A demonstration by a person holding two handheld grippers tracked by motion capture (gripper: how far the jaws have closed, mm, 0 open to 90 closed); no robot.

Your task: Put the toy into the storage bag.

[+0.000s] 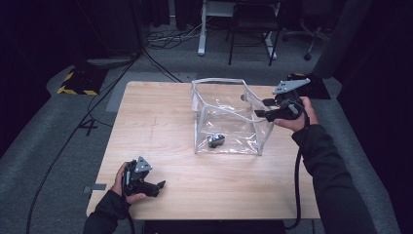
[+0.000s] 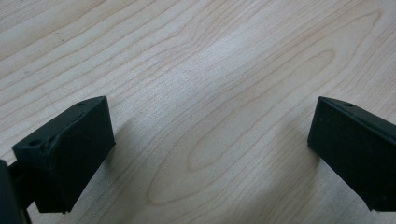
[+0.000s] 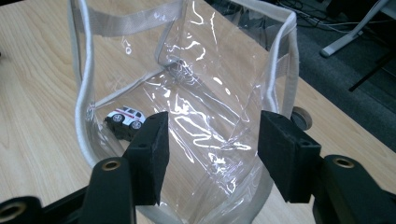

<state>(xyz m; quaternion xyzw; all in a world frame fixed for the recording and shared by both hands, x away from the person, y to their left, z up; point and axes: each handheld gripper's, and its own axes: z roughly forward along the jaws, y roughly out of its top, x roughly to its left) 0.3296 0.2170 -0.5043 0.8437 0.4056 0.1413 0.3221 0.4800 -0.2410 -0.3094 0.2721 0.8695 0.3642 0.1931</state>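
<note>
The toy car [image 3: 123, 120] already lies on the floor of the clear plastic bag [image 1: 229, 117], which stands open-topped near the middle of the table [image 1: 160, 126], so the loading looks done. The right gripper [image 3: 210, 140] is at the bag's right rim with its jaws apart, the wall between them but not pinched (a release, I judge). The left gripper [image 2: 210, 154] rests wide open over bare wood, holding nothing.
</note>
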